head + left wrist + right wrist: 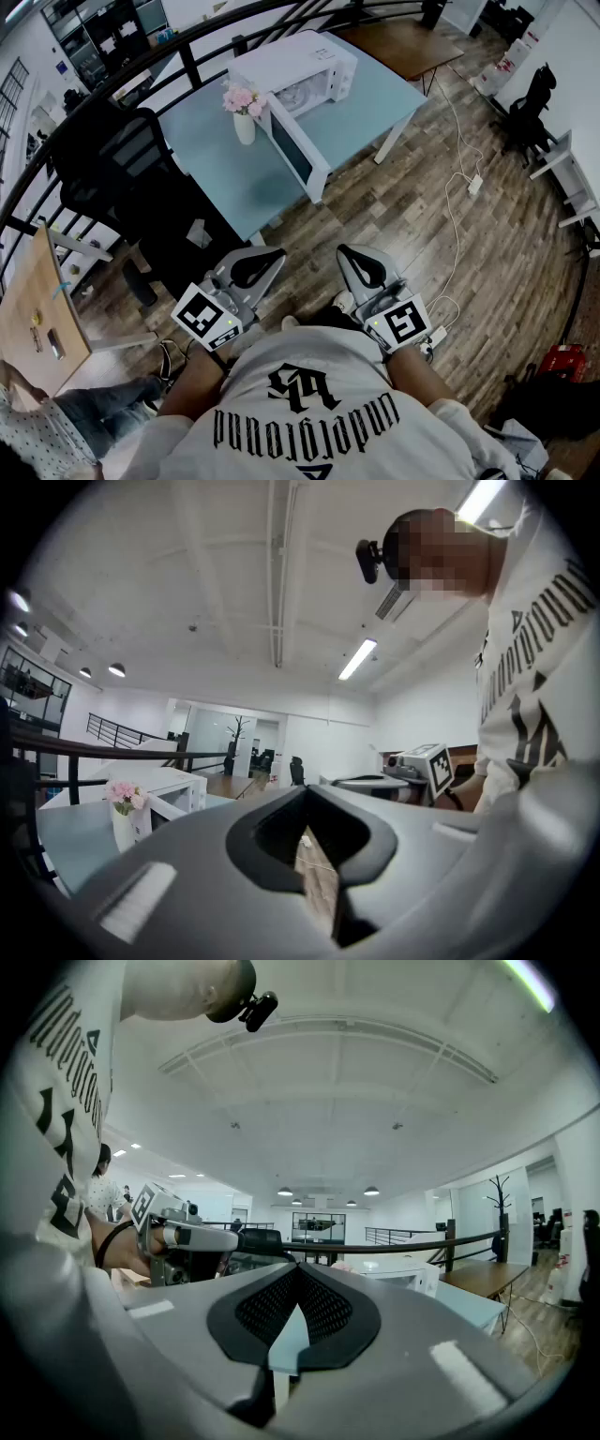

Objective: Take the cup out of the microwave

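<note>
You stand well back from the pale blue table (214, 178), left gripper (267, 261) and right gripper (356, 262) held level at your chest, each with its jaws together on nothing. The cup is out of sight: presumably it sits inside the white microwave (300, 67) on the table, but no view looks into the cavity.

Trouble likely runs left to right. The black office chair (117, 169) crowds the table's left side and could snag a hip or elbow if you drift that way. The vase of pink flowers (244, 117) stands just beside the microwave's left front corner, so a wide left-hand reach could tip it. The door (292, 155) appears swung out toward you, its end near the table's near edge, and a bump could swing it or shift the oven. Jaws left closed would shove the cup, not take it. On the right, a white cable (457, 216) and power strip (474, 184) trail across the floor, a trip risk.

For room, bare tabletop lies left of the vase, open wood floor lies between you and the table, and the black railing (187, 58) closes off the far side
</note>
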Tool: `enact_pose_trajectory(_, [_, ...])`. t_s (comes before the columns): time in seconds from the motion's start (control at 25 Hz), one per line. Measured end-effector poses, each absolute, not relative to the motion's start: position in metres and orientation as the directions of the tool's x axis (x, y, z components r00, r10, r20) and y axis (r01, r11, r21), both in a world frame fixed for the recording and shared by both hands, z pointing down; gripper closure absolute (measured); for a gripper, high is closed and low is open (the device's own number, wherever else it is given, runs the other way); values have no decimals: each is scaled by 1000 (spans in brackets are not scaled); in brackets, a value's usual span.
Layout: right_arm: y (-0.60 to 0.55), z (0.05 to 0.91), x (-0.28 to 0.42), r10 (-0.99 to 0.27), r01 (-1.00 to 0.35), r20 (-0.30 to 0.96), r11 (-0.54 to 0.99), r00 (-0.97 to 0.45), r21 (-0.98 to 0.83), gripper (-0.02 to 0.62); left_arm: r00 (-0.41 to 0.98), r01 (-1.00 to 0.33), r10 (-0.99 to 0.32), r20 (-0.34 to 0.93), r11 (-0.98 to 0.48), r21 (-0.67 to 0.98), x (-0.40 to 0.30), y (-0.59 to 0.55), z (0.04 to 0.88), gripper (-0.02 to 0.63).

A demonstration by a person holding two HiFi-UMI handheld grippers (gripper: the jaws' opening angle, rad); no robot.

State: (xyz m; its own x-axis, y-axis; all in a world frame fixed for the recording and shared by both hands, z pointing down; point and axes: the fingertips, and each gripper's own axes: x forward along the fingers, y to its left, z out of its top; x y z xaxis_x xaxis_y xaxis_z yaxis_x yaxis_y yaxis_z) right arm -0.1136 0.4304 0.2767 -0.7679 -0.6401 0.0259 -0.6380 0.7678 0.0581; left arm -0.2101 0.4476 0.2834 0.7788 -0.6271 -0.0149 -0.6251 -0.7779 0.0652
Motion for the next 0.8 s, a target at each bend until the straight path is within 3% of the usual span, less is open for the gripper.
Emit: enact_pose_trajectory(0.8, [362,285,-35,-641,-640,27,768,-767,34,594,786,-617,-618,9,-783,79,-136,370,286,555])
